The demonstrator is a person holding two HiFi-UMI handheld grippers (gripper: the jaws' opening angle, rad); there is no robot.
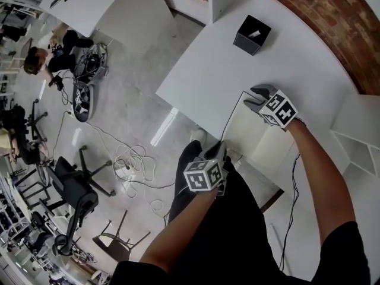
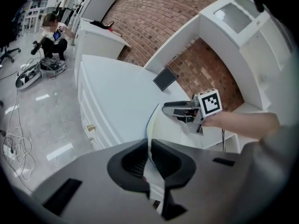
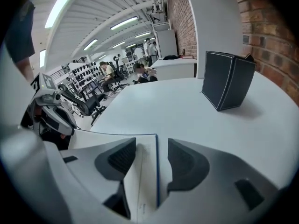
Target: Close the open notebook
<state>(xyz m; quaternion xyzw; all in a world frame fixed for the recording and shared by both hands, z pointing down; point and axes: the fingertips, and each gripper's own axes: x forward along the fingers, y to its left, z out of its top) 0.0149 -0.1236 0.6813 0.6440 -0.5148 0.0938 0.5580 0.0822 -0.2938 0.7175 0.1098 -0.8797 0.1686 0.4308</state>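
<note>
The notebook [image 1: 255, 136] lies open at the near edge of the white counter [image 1: 297, 58], directly between the two tools. One leaf with a dark blue edge is raised off the rest.

The left tool [image 2: 149, 155] has its jaws pressed almost together on the near end of that leaf, and the thin sheet runs up and away from between them. The right tool [image 3: 152, 155] has its jaws apart. The leaf's far corner and blue edge sit in the gap, apparently ungripped. A black box [image 1: 252, 34] stands well beyond the right tool, clear of the work.

The step in hand looks like folding this leaf over onto the other half. To do it well:

- **Grip:** the right tool should either close on its corner or stay loose as a guide, so both ends travel together and the sheet does not twist.
- **Path:** swing the leaf in an arc about the spine rather than dragging it sideways. A sideways pull would likely slide the whole notebook towards the counter edge beside the left tool.
- **Hold:** the sheet is thin and will probably bend or crease, so grip it lightly.
- **Release:** let go only once it lies flat
</note>
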